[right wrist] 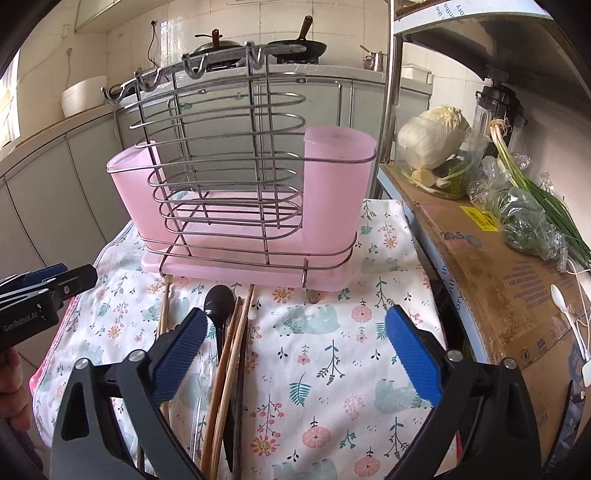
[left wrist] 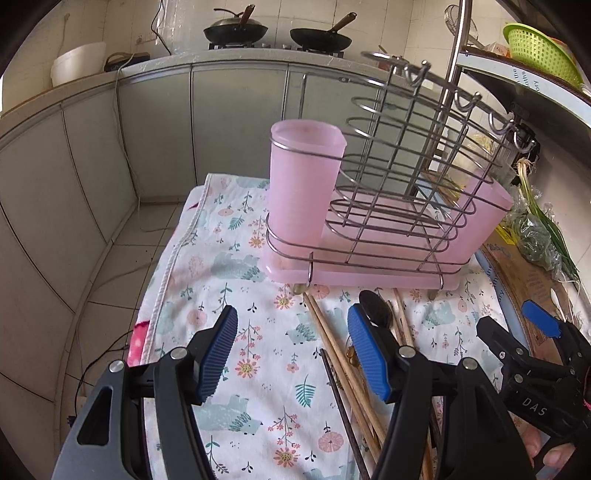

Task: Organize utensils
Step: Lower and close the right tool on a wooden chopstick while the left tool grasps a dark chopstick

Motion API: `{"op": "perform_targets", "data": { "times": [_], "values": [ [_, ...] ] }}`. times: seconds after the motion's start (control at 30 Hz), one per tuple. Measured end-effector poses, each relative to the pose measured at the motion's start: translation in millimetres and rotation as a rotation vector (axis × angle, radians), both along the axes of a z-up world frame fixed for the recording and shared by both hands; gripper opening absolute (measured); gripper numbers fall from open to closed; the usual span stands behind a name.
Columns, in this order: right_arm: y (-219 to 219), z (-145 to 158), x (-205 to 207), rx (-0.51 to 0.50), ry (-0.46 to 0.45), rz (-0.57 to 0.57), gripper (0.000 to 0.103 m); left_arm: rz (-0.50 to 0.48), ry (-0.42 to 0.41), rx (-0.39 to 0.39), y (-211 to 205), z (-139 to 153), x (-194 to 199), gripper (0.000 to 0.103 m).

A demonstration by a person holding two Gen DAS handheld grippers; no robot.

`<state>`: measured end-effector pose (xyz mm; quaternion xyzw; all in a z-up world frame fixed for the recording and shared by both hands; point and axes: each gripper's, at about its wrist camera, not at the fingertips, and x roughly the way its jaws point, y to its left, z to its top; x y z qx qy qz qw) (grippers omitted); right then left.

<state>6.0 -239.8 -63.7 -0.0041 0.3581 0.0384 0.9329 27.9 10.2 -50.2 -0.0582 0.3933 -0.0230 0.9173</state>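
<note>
A pink plastic utensil holder (left wrist: 303, 192) (right wrist: 332, 192) in a wire rack (left wrist: 406, 155) (right wrist: 221, 147) stands on a floral cloth (left wrist: 258, 369) (right wrist: 332, 350); its cups look empty. In front of it lie several wooden chopsticks (left wrist: 332, 343) (right wrist: 231, 354), a dark chopstick (left wrist: 340, 402) and a black spoon (left wrist: 375, 306) (right wrist: 218, 302). My left gripper (left wrist: 293, 314) (right wrist: 79, 278) is open above the cloth, the chopsticks lying below near its right finger. My right gripper (right wrist: 295, 314) (left wrist: 513, 321) is open, its left finger over the spoon and chopsticks; nothing is held.
To the right, a cardboard sheet (right wrist: 498, 266) carries bagged greens (right wrist: 524, 221), green onions, a cabbage (right wrist: 432, 136) and a white plastic spoon (right wrist: 561, 299). A metal post (right wrist: 391, 110) rises beside the holder. Woks (left wrist: 236, 29) sit on the far counter. The cloth's left edge drops to the floor.
</note>
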Motion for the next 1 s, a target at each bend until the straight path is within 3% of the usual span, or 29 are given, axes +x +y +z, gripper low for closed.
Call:
{"op": "perform_targets", "data": {
  "times": [0.07,0.23,0.4,0.53,0.9,1.0],
  "values": [
    [0,-5,3,0.018,0.028,0.009,0.084,0.004,0.033,-0.015,2,-7,5,0.058],
    [0,-15,9,0.061,0.088,0.036,0.068,0.003,0.139,-0.072,10,-24,22,0.031],
    [-1,-23,14,0.100,0.136,0.056,0.053,-0.018,0.192,-0.093,3,-33,34,0.030],
    [3,-28,15,0.109,0.153,0.069,0.051,-0.037,0.240,-0.114,-9,-41,44,0.030],
    [-2,-36,20,0.112,0.174,0.073,0.051,-0.031,0.272,0.027,-46,-63,65,0.030],
    [-2,-38,22,0.111,0.179,0.073,0.051,-0.035,0.274,0.056,-50,-68,67,0.023]
  ]
}}
